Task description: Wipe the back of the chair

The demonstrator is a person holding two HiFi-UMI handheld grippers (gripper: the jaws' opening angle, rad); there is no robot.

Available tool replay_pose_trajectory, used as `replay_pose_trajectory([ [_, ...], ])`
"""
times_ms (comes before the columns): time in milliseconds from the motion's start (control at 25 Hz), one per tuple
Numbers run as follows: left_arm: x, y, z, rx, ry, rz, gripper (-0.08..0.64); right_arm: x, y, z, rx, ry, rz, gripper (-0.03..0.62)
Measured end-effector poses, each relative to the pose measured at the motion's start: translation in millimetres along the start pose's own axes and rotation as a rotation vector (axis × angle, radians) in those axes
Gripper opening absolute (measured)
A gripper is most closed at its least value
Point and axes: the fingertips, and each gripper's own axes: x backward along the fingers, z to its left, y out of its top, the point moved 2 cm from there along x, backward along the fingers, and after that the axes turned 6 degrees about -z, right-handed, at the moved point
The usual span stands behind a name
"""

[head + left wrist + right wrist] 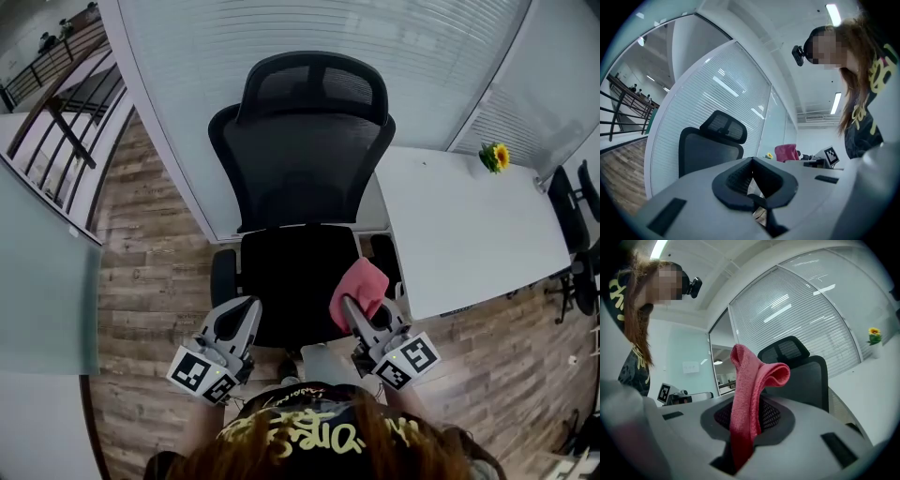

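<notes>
1. Your right gripper [348, 303] has its jaws clamped on the pink cloth [751, 380], whose folded end stands up above them.
2. Your left gripper [752, 162] has its jaws pressed together, with nothing between them.
3. You hold both over the front edge of the seat [292, 272].
4. The chair [302, 164] faces you, its mesh back well apart from the cloth, with a white table [469, 230] just beside it.
</notes>
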Motion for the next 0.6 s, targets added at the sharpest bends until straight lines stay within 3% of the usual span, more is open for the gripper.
replay_pose_trajectory([
  [360,-38.9,5.7,12.6,-0.028,0.059,-0.011,-0.009,-31.1,23.7,-54.4,0.029,0.016,-0.009,0.069],
  [600,-72.3,14.0,21.0,-0.061,0.099,-0.031,-0.009,-63.6,63.2,-107.4,0.126,0.018,-0.043,0.069],
])
